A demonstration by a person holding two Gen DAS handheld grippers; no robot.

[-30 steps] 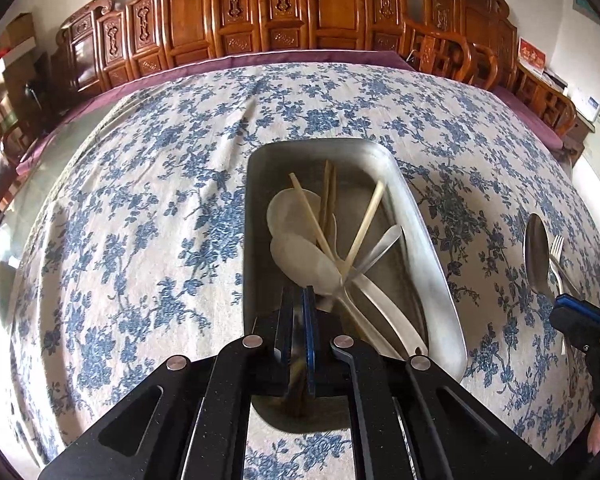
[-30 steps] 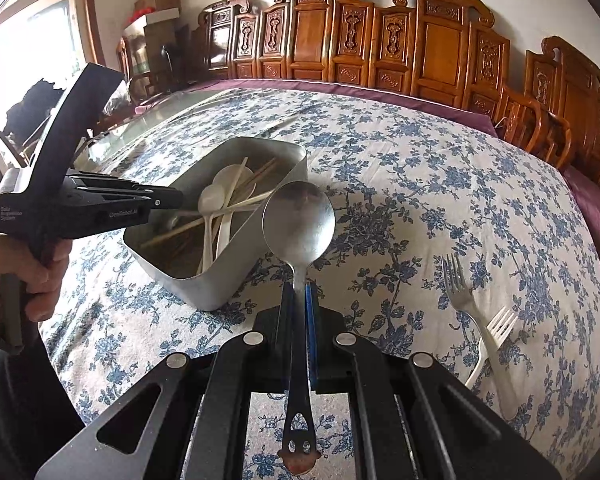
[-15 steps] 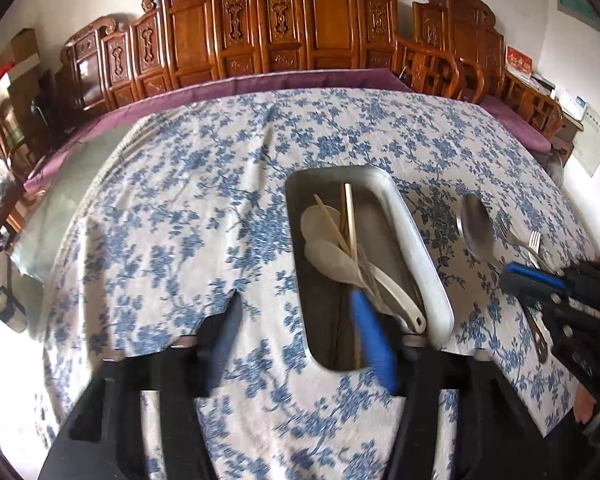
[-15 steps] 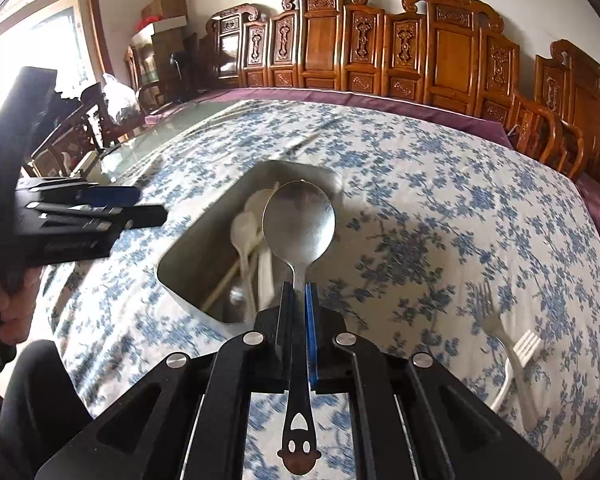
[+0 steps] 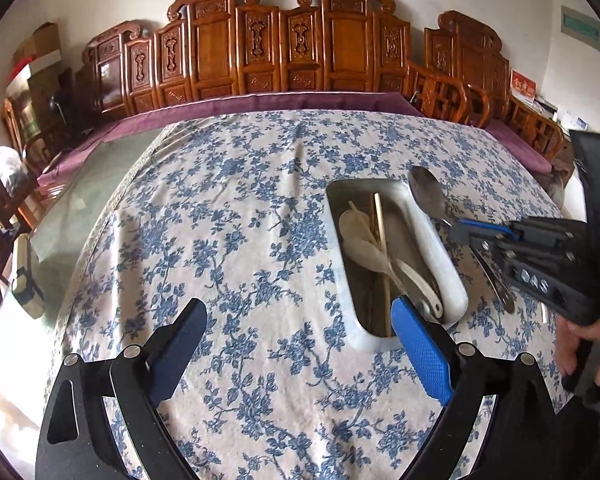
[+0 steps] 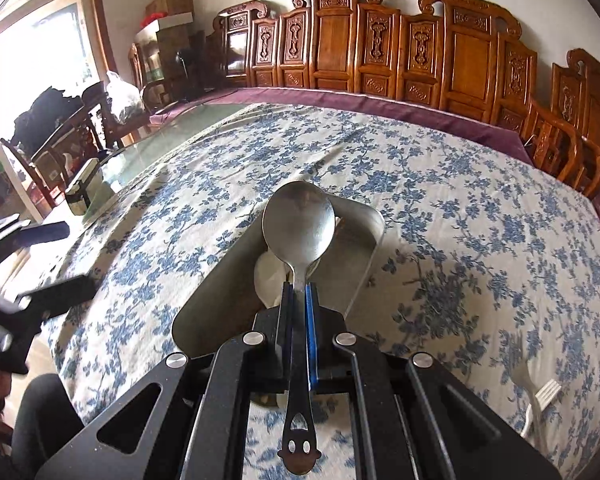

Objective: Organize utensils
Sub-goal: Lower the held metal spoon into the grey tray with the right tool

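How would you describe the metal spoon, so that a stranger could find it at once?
On the blue-flowered tablecloth stands a metal tray of pale utensils. Above it, the right gripper is shut on the metal spoon. Unlike the white spoons and chopsticks inside, it is shiny steel, its handle end cut like a smiling face.

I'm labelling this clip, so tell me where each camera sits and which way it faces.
Left wrist: on the open left gripper, angled down at the metal tray; the right gripper and a hand show.
Right wrist: on the right gripper, shut on the metal spoon, over the tray; left gripper at left edge.
Shared: tray, spoon, floral tablecloth.
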